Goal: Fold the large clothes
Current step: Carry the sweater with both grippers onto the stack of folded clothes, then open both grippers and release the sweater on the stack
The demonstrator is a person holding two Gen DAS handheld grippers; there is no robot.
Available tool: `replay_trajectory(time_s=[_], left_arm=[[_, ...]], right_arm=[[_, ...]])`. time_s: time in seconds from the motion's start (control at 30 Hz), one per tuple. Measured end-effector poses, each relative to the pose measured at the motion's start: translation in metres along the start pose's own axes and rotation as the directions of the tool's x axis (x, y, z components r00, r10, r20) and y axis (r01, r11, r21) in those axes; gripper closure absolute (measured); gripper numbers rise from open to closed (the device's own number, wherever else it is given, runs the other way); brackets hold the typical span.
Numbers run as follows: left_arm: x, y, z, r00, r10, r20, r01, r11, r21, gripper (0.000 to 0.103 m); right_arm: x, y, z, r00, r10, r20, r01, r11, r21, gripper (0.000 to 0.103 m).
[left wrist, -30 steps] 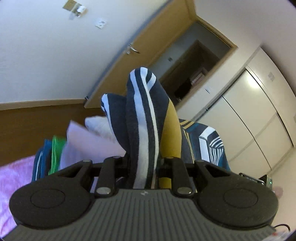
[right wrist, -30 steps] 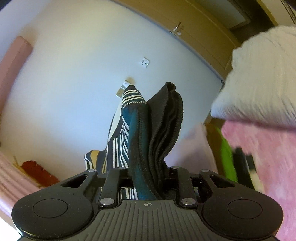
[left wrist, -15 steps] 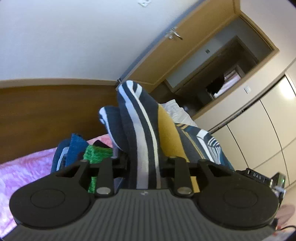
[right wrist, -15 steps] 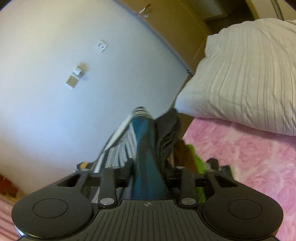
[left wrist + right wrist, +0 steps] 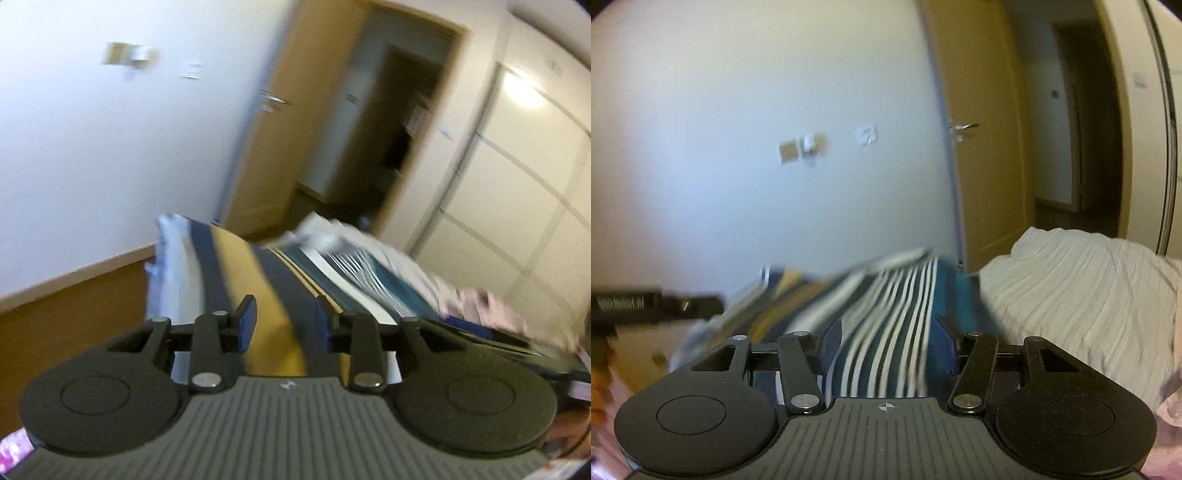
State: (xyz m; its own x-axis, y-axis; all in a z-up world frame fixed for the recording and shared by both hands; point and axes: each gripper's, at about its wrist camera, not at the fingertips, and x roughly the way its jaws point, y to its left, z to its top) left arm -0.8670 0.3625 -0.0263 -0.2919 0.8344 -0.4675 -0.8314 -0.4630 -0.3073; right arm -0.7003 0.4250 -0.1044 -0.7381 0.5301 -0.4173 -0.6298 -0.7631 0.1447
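Big room first: white wall (image 5: 738, 147), wooden door (image 5: 291, 122), and low in the right wrist view a pale ribbed pillow (image 5: 1082, 291) lying on the bed. In front of both cameras is the striped garment (image 5: 258, 273), stretched out flat, with navy, mustard and white bands on one end and teal with thin white lines on the other (image 5: 886, 332). It looks spread between the two tools, over the bed, though motion blur hides just where its far edge rests.

Handling call: this is soft, light knit cloth that will sag and slide wherever it isn't held, so the sensible grip points are the corners or the hem, pinching through all layers at once.

Now the tools. The left tool (image 5: 282, 323) has its jaws parted, with the mustard band running between them and the pads not visibly squeezing it. The right tool (image 5: 886, 347) is parted wider still, and striped cloth passes loosely through the gap.
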Motion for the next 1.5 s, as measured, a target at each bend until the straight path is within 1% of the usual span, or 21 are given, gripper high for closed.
replay_trajectory(time_s=[0.03, 0.07, 0.1, 0.2, 0.3, 0.33, 0.43, 0.53, 0.57, 0.63, 0.7, 0.77, 0.87, 0.97, 1.1, 1.2, 1.3, 1.4, 1.5], left_arm=[[0.008, -0.009, -0.011, 0.999, 0.033, -0.012, -0.032, 0.998, 0.048, 0.073], [0.016, -0.014, -0.02, 0.998, 0.067, -0.005, -0.066, 0.993, 0.095, 0.073], [0.023, -0.015, -0.024, 0.997, 0.079, 0.002, -0.079, 0.99, 0.114, 0.072], [0.031, -0.017, -0.034, 0.995, 0.1, 0.002, -0.099, 0.987, 0.129, 0.07], [0.032, -0.026, -0.037, 0.993, 0.119, 0.017, -0.12, 0.98, 0.157, 0.069], [0.026, -0.037, -0.042, 0.992, 0.122, 0.018, -0.123, 0.98, 0.155, 0.069], [0.014, -0.032, -0.047, 0.992, 0.13, 0.008, -0.13, 0.984, 0.124, 0.068], [0.005, -0.035, -0.044, 0.991, 0.132, 0.001, -0.132, 0.985, 0.107, 0.068], [0.0, -0.036, -0.042, 0.99, 0.138, -0.001, -0.137, 0.985, 0.107, 0.068], [-0.013, -0.041, -0.036, 0.988, 0.151, 0.004, -0.151, 0.983, 0.102, 0.066], [-0.033, -0.046, -0.031, 0.988, 0.154, 0.009, -0.154, 0.985, 0.072, 0.057], [-0.05, -0.047, -0.027, 0.987, 0.162, 0.0, -0.162, 0.986, 0.047, 0.052], [-0.084, -0.061, -0.033, 0.982, 0.19, -0.016, -0.189, 0.981, 0.041, 0.043], [-0.121, -0.079, -0.047, 0.97, 0.235, -0.054, -0.233, 0.971, 0.046, 0.037], [-0.17, -0.103, -0.071, 0.955, 0.282, -0.094, -0.278, 0.959, 0.05, 0.03], [-0.206, -0.124, -0.092, 0.949, 0.291, -0.118, -0.285, 0.956, 0.066, 0.026], [-0.238, -0.143, -0.114, 0.945, 0.296, -0.141, -0.288, 0.955, 0.075, 0.023], [-0.261, -0.156, -0.136, 0.939, 0.3, -0.167, -0.291, 0.953, 0.078, 0.022], [-0.278, -0.165, -0.154, 0.928, 0.318, -0.195, -0.31, 0.948, 0.074, 0.022]], right_arm=[[0.004, 0.003, -0.009, 1.0, -0.011, 0.01, 0.011, 1.0, -0.004, 0.051], [0.012, 0.004, -0.019, 1.0, -0.023, 0.006, 0.023, 1.0, 0.0, 0.051], [0.019, 0.004, -0.025, 0.999, -0.034, 0.008, 0.034, 0.999, 0.003, 0.052], [0.033, 0.007, -0.042, 0.998, -0.055, 0.029, 0.055, 0.998, -0.023, 0.052], [0.04, 0.009, -0.04, 0.999, -0.05, 0.022, 0.05, 0.998, -0.027, 0.052], [0.042, 0.01, -0.038, 0.999, -0.052, 0.015, 0.052, 0.998, -0.034, 0.052], [0.041, 0.009, -0.033, 0.999, -0.035, -0.004, 0.035, 0.999, -0.023, 0.051], [0.03, 0.008, -0.016, 0.999, -0.03, -0.027, 0.03, 1.0, -0.003, 0.048], [0.022, 0.008, -0.009, 0.999, -0.032, -0.024, 0.032, 0.999, 0.005, 0.047], [0.002, 0.007, 0.005, 1.0, -0.028, 0.013, 0.027, 0.999, 0.028, 0.044], [-0.021, 0.008, 0.015, 0.999, -0.044, 0.033, 0.042, 0.998, 0.041, 0.036], [-0.049, 0.01, 0.017, 0.998, -0.053, 0.026, 0.052, 0.997, 0.059, 0.031], [-0.093, 0.013, 0.008, 1.0, -0.028, -0.004, 0.028, 0.996, 0.09, 0.027], [-0.136, 0.021, -0.007, 0.999, -0.018, -0.047, 0.022, 0.995, 0.099, 0.025], [-0.187, 0.032, -0.026, 0.997, 0.007, -0.08, 0.001, 0.994, 0.106, 0.024], [-0.219, 0.042, -0.037, 0.991, 0.006, -0.137, 0.006, 0.996, 0.086, 0.024], [-0.251, 0.045, -0.051, 0.983, 0.007, -0.185, 0.011, 0.995, 0.097, 0.024], [-0.28, 0.051, -0.066, 0.975, 0.021, -0.22, 0.005, 0.993, 0.118, 0.024], [-0.303, 0.055, -0.078, 0.969, 0.027, -0.247, 0.001, 0.993, 0.114, 0.024]])
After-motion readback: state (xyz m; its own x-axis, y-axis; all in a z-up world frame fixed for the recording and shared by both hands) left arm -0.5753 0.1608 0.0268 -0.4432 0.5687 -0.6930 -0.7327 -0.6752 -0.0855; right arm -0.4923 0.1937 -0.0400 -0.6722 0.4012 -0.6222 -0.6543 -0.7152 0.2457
